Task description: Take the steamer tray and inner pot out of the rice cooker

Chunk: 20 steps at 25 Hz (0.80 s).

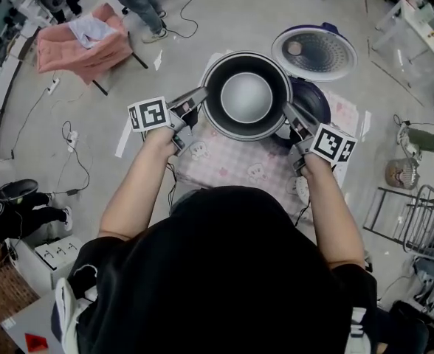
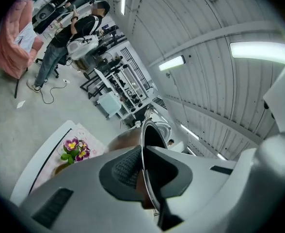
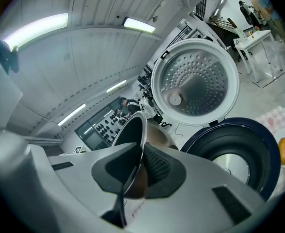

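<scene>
The round metal inner pot (image 1: pixel 246 96) hangs in the air, held by its rim from both sides. My left gripper (image 1: pixel 199 98) is shut on the pot's left rim (image 2: pixel 143 149), and my right gripper (image 1: pixel 288 113) is shut on its right rim (image 3: pixel 140 140). The dark blue rice cooker (image 1: pixel 313 102) stands behind and right of the pot with its lid (image 1: pixel 314 51) swung open, and its cavity (image 3: pixel 234 154) is bare down to the heating plate. No steamer tray is in view.
A pink checked cloth (image 1: pixel 224 164) covers the small table under the pot. A flower print (image 2: pixel 73 149) shows on the cloth. A pink chair (image 1: pixel 80 43) and floor cables (image 1: pixel 69 146) lie to the left, and a wire rack (image 1: pixel 416 220) is at the right.
</scene>
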Each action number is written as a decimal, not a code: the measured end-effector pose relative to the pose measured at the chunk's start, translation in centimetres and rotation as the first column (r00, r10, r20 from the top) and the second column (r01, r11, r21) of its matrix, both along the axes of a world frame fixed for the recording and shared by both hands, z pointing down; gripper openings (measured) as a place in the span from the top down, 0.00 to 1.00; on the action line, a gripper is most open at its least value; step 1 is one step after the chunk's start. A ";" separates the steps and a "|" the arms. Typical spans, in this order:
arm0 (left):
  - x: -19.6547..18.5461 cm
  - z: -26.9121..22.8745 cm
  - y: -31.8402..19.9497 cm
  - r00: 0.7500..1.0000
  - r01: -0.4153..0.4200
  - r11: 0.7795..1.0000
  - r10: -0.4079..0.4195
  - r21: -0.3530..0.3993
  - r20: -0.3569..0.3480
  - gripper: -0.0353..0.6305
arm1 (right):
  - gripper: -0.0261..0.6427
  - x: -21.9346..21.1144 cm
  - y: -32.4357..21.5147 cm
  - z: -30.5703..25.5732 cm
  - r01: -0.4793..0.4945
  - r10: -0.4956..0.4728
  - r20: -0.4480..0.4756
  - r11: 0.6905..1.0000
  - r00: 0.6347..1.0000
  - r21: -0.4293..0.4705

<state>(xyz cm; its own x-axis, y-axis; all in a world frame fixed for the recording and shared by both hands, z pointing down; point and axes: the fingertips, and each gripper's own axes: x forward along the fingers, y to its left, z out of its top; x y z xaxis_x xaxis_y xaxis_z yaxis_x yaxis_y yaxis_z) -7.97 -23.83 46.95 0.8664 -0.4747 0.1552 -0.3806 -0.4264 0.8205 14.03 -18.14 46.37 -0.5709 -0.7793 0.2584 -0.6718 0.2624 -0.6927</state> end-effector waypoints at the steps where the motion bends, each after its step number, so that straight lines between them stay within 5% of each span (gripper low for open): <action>1: -0.6 0.3 0.2 1.000 0.010 1.000 -0.010 -0.006 0.001 0.88 | 0.89 -0.5 0.0 0.3 0.011 -0.011 0.002 1.000 1.000 -0.006; 20: -9.5 7.2 5.0 0.993 0.115 0.984 -0.110 -0.134 0.045 0.88 | 0.89 -9.1 1.8 6.5 0.155 -0.157 0.002 0.977 0.988 -0.144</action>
